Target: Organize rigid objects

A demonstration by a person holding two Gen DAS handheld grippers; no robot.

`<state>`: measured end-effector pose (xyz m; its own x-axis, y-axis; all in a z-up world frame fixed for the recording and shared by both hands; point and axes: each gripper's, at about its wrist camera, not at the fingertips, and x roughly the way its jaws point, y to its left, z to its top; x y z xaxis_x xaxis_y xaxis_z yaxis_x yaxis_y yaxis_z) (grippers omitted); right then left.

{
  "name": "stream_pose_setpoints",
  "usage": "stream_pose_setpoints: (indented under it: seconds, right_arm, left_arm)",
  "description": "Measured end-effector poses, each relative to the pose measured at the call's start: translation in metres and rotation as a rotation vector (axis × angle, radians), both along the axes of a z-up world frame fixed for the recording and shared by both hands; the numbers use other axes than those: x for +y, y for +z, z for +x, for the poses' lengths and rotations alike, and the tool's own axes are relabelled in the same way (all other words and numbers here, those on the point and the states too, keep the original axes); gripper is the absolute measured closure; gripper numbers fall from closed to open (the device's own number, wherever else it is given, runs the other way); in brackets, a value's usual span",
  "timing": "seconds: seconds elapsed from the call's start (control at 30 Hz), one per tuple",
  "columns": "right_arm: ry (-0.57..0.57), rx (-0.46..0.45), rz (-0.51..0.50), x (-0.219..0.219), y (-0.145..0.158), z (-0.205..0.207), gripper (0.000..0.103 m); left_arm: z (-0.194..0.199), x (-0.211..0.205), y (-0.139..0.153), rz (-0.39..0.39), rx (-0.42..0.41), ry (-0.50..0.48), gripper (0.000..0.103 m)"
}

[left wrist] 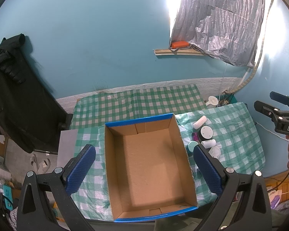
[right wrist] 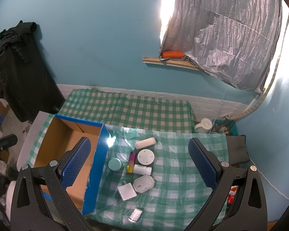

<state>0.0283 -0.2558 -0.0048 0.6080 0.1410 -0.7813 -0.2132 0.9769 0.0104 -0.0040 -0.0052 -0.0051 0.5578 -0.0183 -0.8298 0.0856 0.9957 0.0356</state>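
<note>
Hovering wide open and empty, the left gripper (left wrist: 144,167) and right gripper (right wrist: 139,165) have not started packing: the cardboard box (right wrist: 67,134) at centre-left is bare, so I think next comes reaching for the teal jar (right wrist: 114,164) beside it.

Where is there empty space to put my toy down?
The cardboard box is bare inside. The checked cloth is free right of the white bottle, and behind the white case. It is crowded from the teal jar to the white square.
</note>
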Motion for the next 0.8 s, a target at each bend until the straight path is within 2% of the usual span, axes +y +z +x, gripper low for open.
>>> stream_pose_setpoints:
  seconds: [0.23, 0.57, 0.8]
  right_arm:
    - [0.003, 0.012, 0.003, 0.005, -0.003, 0.004, 0.003]
    - [-0.003, 0.035, 0.024, 0.003, -0.01, 0.006, 0.003]
    - [-0.023, 0.062, 0.017, -0.006, -0.029, 0.009, 0.003]
  left_arm:
    - [0.002, 0.007, -0.004, 0.006, 0.012, 0.017, 0.001]
    - [0.004, 0.047, -0.022, 0.0, 0.055, 0.073, 0.001]
    - [0.003, 0.078, -0.043, 0.003, 0.107, 0.108, 0.001]
